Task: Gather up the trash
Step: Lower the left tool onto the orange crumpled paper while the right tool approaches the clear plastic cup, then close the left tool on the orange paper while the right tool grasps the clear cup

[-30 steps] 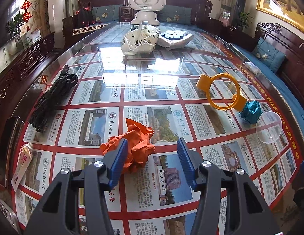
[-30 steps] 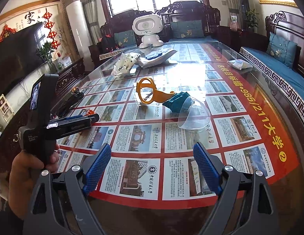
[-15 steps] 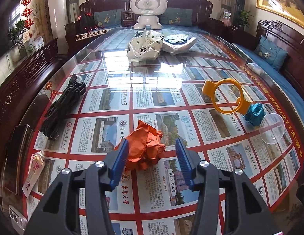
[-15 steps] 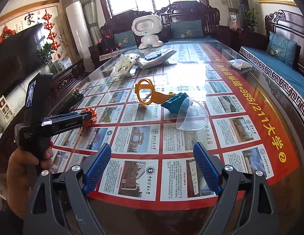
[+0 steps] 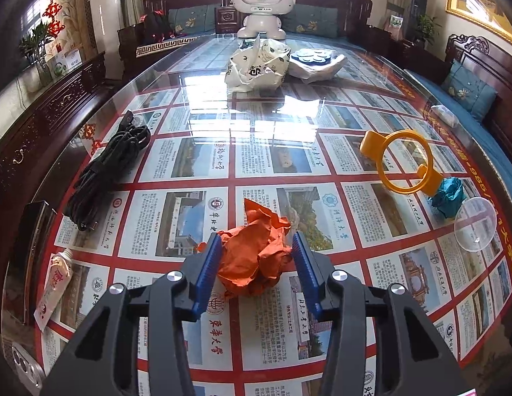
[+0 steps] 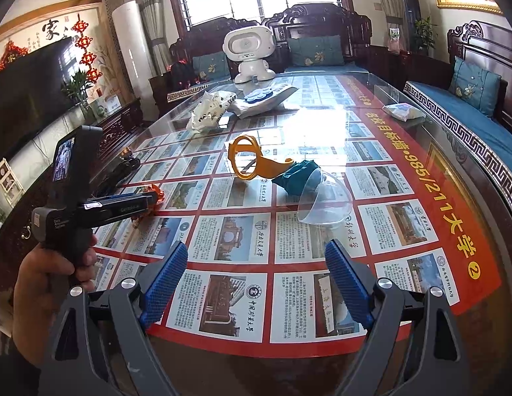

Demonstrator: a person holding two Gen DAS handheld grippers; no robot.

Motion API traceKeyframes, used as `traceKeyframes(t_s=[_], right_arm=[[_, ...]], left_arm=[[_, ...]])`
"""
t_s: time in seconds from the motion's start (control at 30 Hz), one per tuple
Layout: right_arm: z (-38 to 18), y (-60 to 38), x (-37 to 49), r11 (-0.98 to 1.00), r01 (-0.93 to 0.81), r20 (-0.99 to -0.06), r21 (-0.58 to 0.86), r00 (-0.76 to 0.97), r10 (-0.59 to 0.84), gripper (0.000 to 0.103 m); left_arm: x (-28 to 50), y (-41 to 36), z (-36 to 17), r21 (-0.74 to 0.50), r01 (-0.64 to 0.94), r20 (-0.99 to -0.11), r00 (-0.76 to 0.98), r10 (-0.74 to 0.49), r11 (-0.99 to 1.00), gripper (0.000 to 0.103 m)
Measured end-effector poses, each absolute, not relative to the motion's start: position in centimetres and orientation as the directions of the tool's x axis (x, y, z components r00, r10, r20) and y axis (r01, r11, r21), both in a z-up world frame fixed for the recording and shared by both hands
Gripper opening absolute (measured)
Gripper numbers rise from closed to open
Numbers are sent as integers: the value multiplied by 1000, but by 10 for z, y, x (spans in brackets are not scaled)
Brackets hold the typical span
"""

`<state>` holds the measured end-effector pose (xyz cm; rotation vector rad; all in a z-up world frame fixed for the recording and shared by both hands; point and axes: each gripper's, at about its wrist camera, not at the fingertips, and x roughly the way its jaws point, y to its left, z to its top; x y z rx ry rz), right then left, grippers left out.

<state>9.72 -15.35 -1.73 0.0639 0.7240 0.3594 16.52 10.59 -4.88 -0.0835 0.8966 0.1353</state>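
The crumpled orange paper (image 5: 256,257) lies on the near middle of the worktop (image 5: 371,297), and I have it between the blue pads of my left gripper (image 5: 254,269), whose jaws are closing. The pads sit right at its edges, but I cannot tell that they press it yet.

My worry is the surface: the worktop is glossy glass over printed sheets, so a light wad like this could skid away or squirt out the far side if one pad reaches it first. Coming in too low, I could scrape the pad tips on the glass.

My right gripper (image 6: 256,280) hangs released and empty over the near right edge. A crumpled teal paper (image 6: 297,176) waits beyond it, touching a clear plastic dome (image 6: 323,203) and an orange ring handle (image 6: 252,161), which a careless grab might drag along.

Farther out lie a black cable bundle (image 5: 107,168) at the left, white bags (image 5: 256,66) and a white toy robot (image 5: 261,6) at the far end, with dark carved sofas around.
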Motion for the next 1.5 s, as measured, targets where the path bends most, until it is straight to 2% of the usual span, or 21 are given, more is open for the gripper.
traceKeyframes(t_s=[0.2,0.33,0.53,0.77,0.83,0.9,1.03,1.07,1.1,1.27,1.33,1.5], right_arm=[[-25,-159,121,957,-237,-672,166,684,285,80],[-32,-163,139,974,-174,-690,144,688,224,83],[-47,-167,168,991,-90,-722,97,679,132,83],[-57,-163,195,998,-40,-738,49,672,63,83],[-61,-163,199,999,-27,-744,31,667,41,78],[-66,-165,202,1000,-16,-752,26,658,30,57],[-71,-168,203,1000,-7,-757,6,653,9,31],[-72,-168,203,1000,-10,-758,-3,652,4,19],[-72,-169,202,1000,-13,-757,-9,654,1,13],[-69,-169,193,999,-36,-747,-14,665,14,12],[-67,-169,189,999,-45,-740,-12,672,21,12],[-58,-166,175,998,-70,-716,-9,697,43,12]], left_arm=[[165,106,-49,-21,-144,-783,617,73,989,39],[164,104,-48,-14,-139,-782,619,76,990,37],[163,105,-46,-40,-128,-781,623,49,991,28],[163,106,-46,-51,-123,-780,624,37,991,27],[163,107,-46,-53,-120,-781,624,34,991,27],[162,108,-46,-60,-118,-781,624,27,991,27],[163,109,-46,-61,-117,-781,624,25,991,26],[162,109,-46,-61,-117,-780,625,25,991,26],[162,109,-46,-63,-115,-780,626,23,991,26],[160,111,-45,-82,-104,-778,628,1,991,22],[159,110,-45,-86,-95,-779,627,-8,992,13],[157,111,-46,-85,-89,-777,630,-10,992,12]])
